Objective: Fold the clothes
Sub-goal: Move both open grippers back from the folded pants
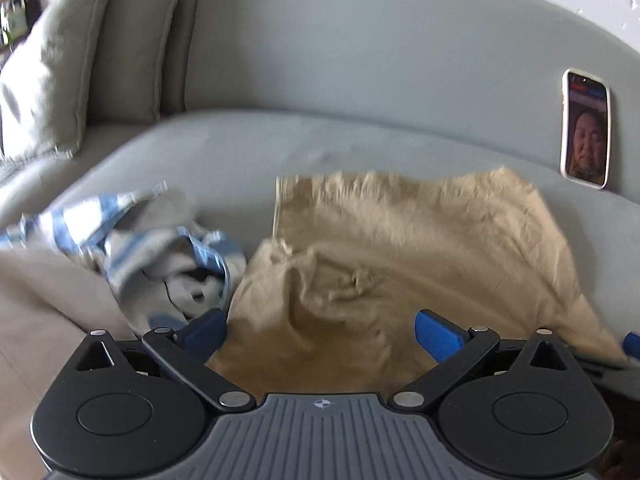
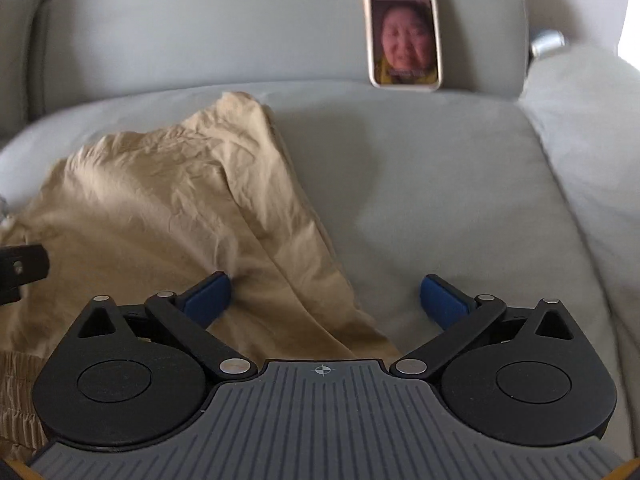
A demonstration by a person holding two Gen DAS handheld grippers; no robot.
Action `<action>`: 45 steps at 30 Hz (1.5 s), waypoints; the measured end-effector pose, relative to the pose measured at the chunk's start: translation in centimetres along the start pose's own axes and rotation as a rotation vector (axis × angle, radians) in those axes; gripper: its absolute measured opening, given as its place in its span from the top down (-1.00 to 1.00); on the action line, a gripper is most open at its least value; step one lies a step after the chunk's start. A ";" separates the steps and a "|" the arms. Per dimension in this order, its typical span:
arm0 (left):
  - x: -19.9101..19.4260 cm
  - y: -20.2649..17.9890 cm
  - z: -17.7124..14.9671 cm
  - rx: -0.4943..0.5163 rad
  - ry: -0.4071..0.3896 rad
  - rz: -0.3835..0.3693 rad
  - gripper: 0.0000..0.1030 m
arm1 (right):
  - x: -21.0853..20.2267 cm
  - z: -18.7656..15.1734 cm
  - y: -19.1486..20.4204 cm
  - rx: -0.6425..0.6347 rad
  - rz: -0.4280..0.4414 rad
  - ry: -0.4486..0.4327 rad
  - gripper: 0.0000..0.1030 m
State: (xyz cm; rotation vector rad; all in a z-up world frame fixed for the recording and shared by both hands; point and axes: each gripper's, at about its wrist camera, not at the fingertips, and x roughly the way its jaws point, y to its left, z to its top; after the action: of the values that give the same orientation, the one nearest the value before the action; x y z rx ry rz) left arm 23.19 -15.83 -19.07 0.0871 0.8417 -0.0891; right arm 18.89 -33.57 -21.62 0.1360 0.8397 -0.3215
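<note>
The left gripper [image 1: 320, 330] is held with its blue pads spread to their widest, and nothing is pinched between them; the crumpled middle of the tan garment [image 1: 400, 248] is seen in the gap below, but whether the pads touch the cloth cannot be told. The right gripper [image 2: 325, 300] is likewise spread wide and empty: its left pad [image 2: 208, 300] is seen over the garment's right edge, while its right pad [image 2: 442, 304] is seen over bare cushion.

The tan garment [image 2: 168, 208] is laid on the seat of the grey sofa [image 2: 440, 200], towards the seat's front edge and left of its middle in the right wrist view, wrinkled, with a gathered band at its near left corner. Just beside it, towards the left end of the seat, a blue-and-white striped cloth [image 1: 132, 240] is heaped in a loose pile, touching or nearly touching the tan fabric.

A phone [image 2: 402, 28] with a lit screen is propped upright against the sofa's backrest at the rear edge of the seat, well apart from the garment. A pale cushion [image 1: 44, 76] is leaned in the sofa's left corner. A small silver object [image 2: 548, 42] is glimpsed at the backrest's right end; it is too blurred to identify.
</note>
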 end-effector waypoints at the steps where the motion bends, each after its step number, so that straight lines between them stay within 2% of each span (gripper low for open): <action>1: 0.5 0.0 -0.1 0.002 0.016 0.006 -0.96 | 0.0 -0.1 0.3 -0.017 -0.012 -0.006 -1.00; 9: 1.4 0.1 -0.7 0.004 0.026 0.016 -0.98 | 0.0 0.1 0.1 -0.013 -0.009 -0.004 -1.00; 12: 1.3 -0.2 -0.6 0.024 0.017 0.004 -0.98 | 0.0 0.1 0.2 -0.009 -0.006 -0.003 -1.00; 16: 1.1 -1.1 -0.7 0.071 0.007 0.025 -0.98 | -0.1 0.1 0.1 -0.009 -0.003 -0.002 -1.00; 21: 1.5 -0.5 -0.9 0.021 0.015 0.024 -0.99 | 0.1 0.3 0.2 -0.008 -0.002 0.000 -1.00; 39: 1.7 -1.0 -0.9 0.041 0.010 0.041 -0.99 | 0.2 0.3 0.2 -0.006 -0.005 0.001 -1.00; 45: -0.9 -1.4 -1.1 0.059 -0.028 -0.033 -0.98 | 0.2 0.2 0.2 -0.004 -0.004 0.000 -1.00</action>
State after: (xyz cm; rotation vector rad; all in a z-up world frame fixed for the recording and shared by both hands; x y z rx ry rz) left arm 21.63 -17.02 -19.15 0.1266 0.8128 -0.1460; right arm 19.20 -33.44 -21.62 0.1303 0.8409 -0.3238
